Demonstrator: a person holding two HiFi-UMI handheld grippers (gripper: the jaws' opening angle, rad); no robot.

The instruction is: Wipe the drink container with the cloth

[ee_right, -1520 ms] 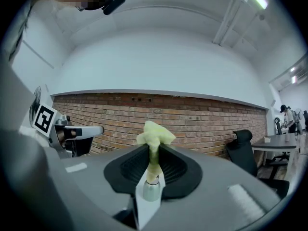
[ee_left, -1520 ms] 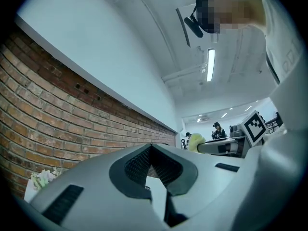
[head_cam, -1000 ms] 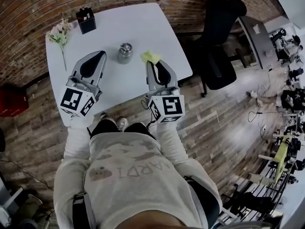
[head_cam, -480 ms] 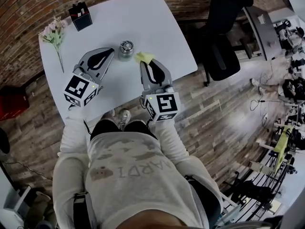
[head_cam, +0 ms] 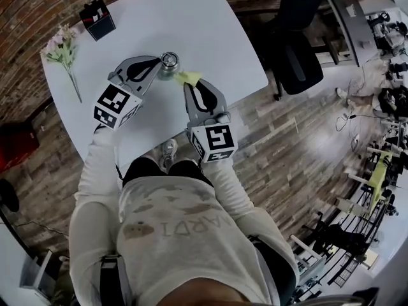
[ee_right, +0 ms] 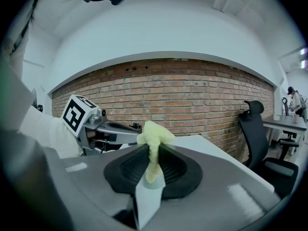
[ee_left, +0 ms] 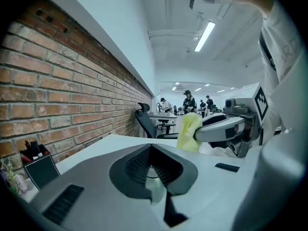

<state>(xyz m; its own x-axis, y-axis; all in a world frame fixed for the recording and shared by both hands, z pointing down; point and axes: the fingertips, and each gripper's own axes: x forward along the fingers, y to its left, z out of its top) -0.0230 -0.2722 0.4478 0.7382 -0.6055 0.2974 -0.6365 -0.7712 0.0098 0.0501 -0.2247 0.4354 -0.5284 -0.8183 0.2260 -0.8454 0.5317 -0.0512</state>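
White table (head_cam: 191, 18) fills the scene beyond both claws. Black office chair (head_cam: 296, 50) sits off to the right of the right gripper, past the table edge.

Left gripper (head_cam: 156, 67) is over the table, jaws drawn together with nothing clearly clamped. Its tips are right against the drink container's left side.

Right gripper (head_cam: 190, 85) is clenched on the yellow cloth (head_cam: 189, 77). In the right gripper view the cloth (ee_right: 154, 134) is pinched between the pads and bunches up above the tips. It is just in front of the left gripper's tips and up against the container's near-right side.

Pink flower stem (head_cam: 60, 48) lies flat, well left of the left gripper. Black box (head_cam: 97, 19) stands beyond the flowers, at the far left of the table.

Drink container (head_cam: 169, 61), small round metal with a lid, stands upright just ahead of both claws' tips, between them.
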